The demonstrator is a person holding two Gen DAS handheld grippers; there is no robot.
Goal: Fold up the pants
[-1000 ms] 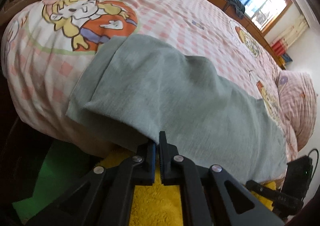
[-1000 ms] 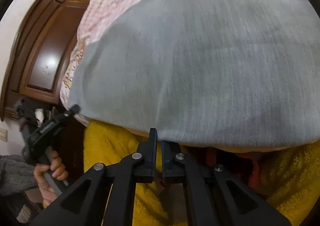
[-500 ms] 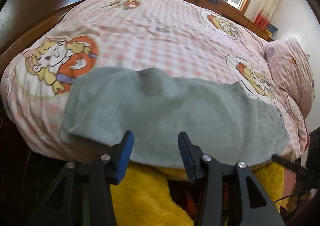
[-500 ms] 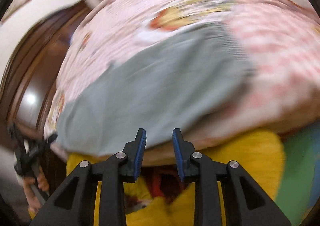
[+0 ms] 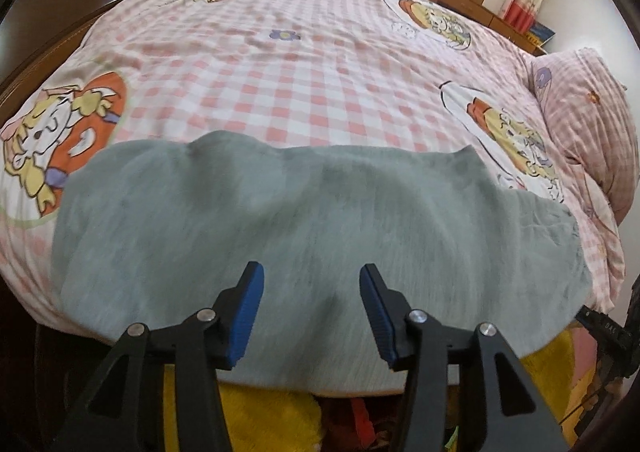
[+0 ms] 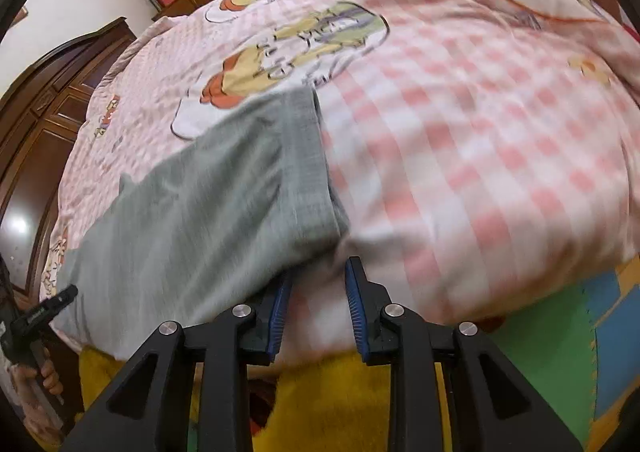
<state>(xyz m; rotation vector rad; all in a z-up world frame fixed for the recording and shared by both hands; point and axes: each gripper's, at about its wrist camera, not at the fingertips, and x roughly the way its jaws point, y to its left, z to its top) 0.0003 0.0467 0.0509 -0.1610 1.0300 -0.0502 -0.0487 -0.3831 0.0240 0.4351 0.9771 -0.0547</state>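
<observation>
1. Left wrist view: left tongs (image 5: 310, 312) spread wide, holding nothing, hovering low over the near edge of the grey pants (image 5: 320, 236). Pants straight ahead of the tips, lying as one long band across the near side of the checked bedspread (image 5: 304, 64), reaching well out to both sides. Pillow (image 5: 592, 120) far off to the right.

2. Same view, handling: soft, light knit by the look of it, no stiffness, likely to sag and drag when lifted. Best taken at an end hem or corner through all layers, not mid-panel, where only the top layer would likely lift.

3. Right wrist view: right tongs (image 6: 318, 304) parted to a medium gap, empty, tips low at the bed's edge. Right end of the pants (image 6: 224, 188) just ahead and left of the tips, its corner almost at the left finger; touching or not cannot be told through the blur.

4. Same view, pose: pointed forward and slightly down across the bed; bare bedspread (image 6: 460, 132) ahead and right. Left tongs (image 6: 44, 310) in a hand at far left.
</observation>
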